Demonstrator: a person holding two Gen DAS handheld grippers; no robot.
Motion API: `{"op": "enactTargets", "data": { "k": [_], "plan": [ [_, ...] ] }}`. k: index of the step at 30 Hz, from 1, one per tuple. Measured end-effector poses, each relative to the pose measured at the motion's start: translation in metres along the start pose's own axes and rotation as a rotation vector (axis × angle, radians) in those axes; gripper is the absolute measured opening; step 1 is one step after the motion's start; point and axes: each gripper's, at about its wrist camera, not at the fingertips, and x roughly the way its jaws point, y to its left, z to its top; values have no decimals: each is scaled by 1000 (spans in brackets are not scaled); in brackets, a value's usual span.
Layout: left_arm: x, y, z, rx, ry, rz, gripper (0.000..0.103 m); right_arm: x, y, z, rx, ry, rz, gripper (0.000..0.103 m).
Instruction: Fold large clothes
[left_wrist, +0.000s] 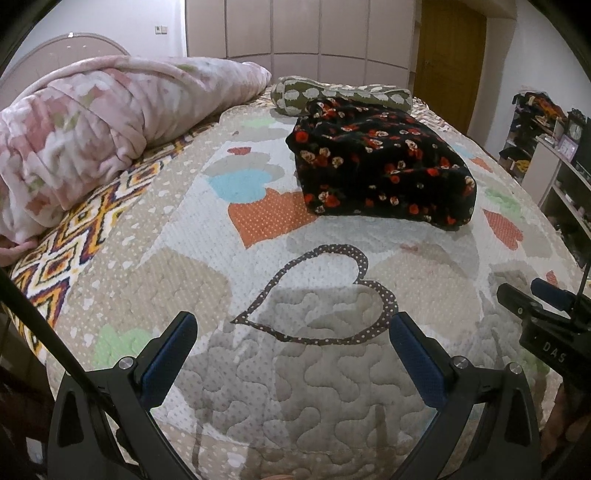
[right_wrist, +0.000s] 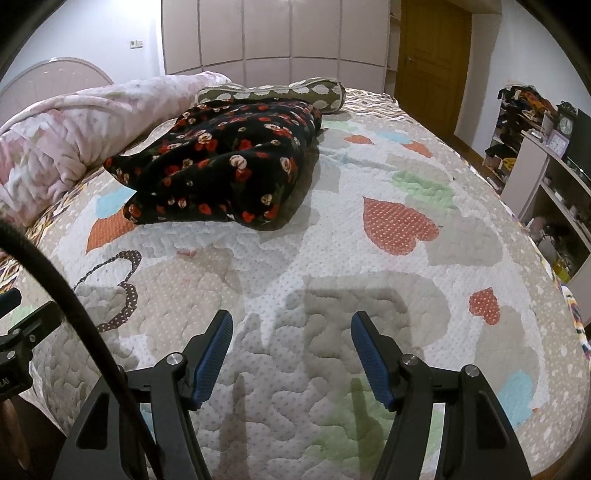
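A black garment with red and cream flowers (left_wrist: 380, 170) lies folded in a thick bundle on the quilted bed (left_wrist: 295, 387), beyond both grippers; it also shows in the right wrist view (right_wrist: 221, 166). My left gripper (left_wrist: 291, 325) is open and empty, low over the near part of the bed, well short of the garment. My right gripper (right_wrist: 291, 325) is open and empty too, over the bed (right_wrist: 369, 266) to the right of the left one. The right gripper's body shows at the right edge of the left wrist view (left_wrist: 546, 317).
A rolled pink floral duvet (left_wrist: 92, 129) lies along the left side of the bed. An olive bolster pillow with white spots (left_wrist: 332, 96) lies behind the garment. Shelves with clutter (right_wrist: 546, 155) stand at the right, wardrobes (right_wrist: 277, 33) and a wooden door (right_wrist: 428, 55) at the back.
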Motion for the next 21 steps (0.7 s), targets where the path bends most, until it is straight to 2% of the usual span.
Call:
{"op": "enactTargets", "data": {
  "k": [13,21],
  "plan": [
    [14,-2,-7,2,61,-19,103,1,7,-2,-17,4,-7,71],
    [35,-1,-14,1,132,-19,103,3,7,-3,-15,11,-10,72]
  ]
}}
